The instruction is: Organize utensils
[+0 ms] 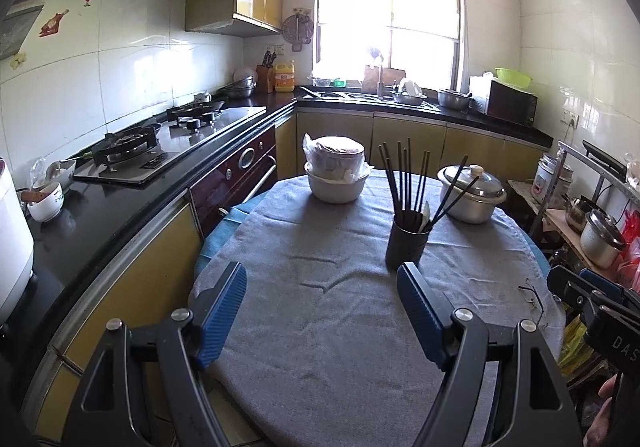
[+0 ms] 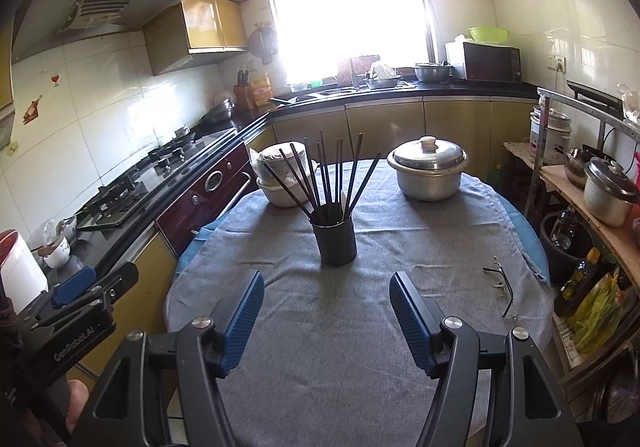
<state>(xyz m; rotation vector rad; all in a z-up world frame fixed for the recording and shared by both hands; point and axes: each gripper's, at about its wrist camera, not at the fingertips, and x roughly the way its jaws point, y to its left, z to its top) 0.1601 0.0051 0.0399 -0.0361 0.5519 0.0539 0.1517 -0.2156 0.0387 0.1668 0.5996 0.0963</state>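
Observation:
A dark cylindrical holder (image 1: 407, 243) (image 2: 334, 241) stands on the grey-clothed round table (image 1: 320, 327) (image 2: 340, 347). Several black chopsticks (image 1: 404, 179) (image 2: 328, 175) stand fanned out in it, with a pale spoon handle among them. My left gripper (image 1: 322, 275) hovers open over the near part of the cloth, the holder just beyond its right finger. My right gripper (image 2: 327, 283) is open too, nothing between its blue pads, and the holder sits a little ahead of it. Each gripper shows at the edge of the other's view.
Stacked white bowls under plastic (image 1: 336, 171) (image 2: 276, 179) and a lidded metal pot (image 1: 472, 189) (image 2: 428, 171) stand at the table's far side. Folded glasses (image 1: 532, 295) (image 2: 500, 283) lie on the right. A stove counter (image 1: 160, 151) runs left; a cluttered shelf (image 2: 600, 183) stands right.

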